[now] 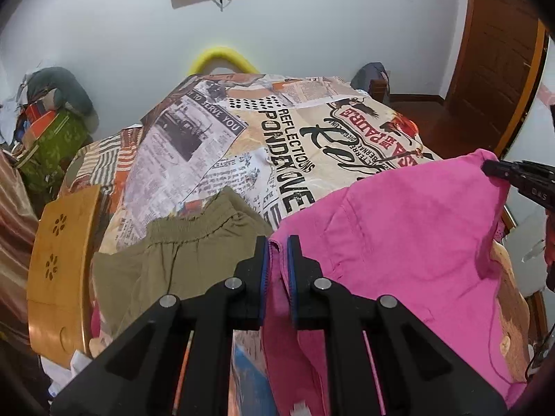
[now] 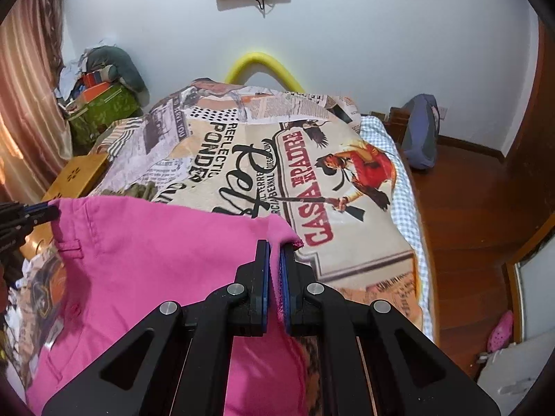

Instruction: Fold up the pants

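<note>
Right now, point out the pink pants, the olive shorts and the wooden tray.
pink pants point(image 1: 399, 235), left wrist view, open middle of the fabric.
olive shorts point(image 1: 180, 260), left wrist view, front panel below the elastic waistband.
wooden tray point(image 1: 59, 270), left wrist view, flat top near the flower cutouts.

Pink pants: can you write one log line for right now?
left gripper: shut on pink pants | right gripper: shut on pink pants | held above bed

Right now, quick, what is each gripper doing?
Left gripper: shut on the pink pants.
Right gripper: shut on the pink pants too.
</note>
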The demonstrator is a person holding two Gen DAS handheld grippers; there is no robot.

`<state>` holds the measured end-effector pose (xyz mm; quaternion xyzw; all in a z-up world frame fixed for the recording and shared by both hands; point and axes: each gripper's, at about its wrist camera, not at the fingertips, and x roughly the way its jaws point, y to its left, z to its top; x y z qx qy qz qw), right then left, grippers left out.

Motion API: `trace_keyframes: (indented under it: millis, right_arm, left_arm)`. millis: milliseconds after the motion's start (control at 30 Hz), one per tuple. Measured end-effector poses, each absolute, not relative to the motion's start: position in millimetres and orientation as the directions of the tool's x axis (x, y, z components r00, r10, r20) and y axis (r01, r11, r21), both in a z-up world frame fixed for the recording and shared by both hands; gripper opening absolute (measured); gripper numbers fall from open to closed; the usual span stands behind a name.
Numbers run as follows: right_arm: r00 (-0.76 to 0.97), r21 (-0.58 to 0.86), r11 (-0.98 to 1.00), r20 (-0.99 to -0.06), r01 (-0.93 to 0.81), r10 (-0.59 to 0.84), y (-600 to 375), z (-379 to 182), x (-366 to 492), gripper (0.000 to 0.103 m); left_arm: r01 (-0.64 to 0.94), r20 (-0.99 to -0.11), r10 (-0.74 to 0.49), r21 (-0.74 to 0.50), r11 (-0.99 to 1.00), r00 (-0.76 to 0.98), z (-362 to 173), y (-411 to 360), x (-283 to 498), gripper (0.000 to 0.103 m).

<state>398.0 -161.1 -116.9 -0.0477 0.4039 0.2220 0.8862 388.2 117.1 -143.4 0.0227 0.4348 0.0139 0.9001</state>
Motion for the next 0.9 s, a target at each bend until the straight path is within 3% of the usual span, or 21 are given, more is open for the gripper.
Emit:
trace_keyframes:
  millis: [400,900]
  right_arm:
    - [0.595,0.122,0.88,-0.693,-0.459,0.407,-177.3,-80.8,316.4,0.005]
    - [0.601,0.172,0.879,-0.67,-0.444,0.435,-196.9,-83.0,224.6,0.005]
  left_arm:
    - [0.006,-0.767,0.037,0.053,0.999,0.64,-111.5,103.5,303.5,0.01]
    - [0.055,-0.725,0.036,0.102,0.993,0.688,-104.6,87.9,190.8,0.008]
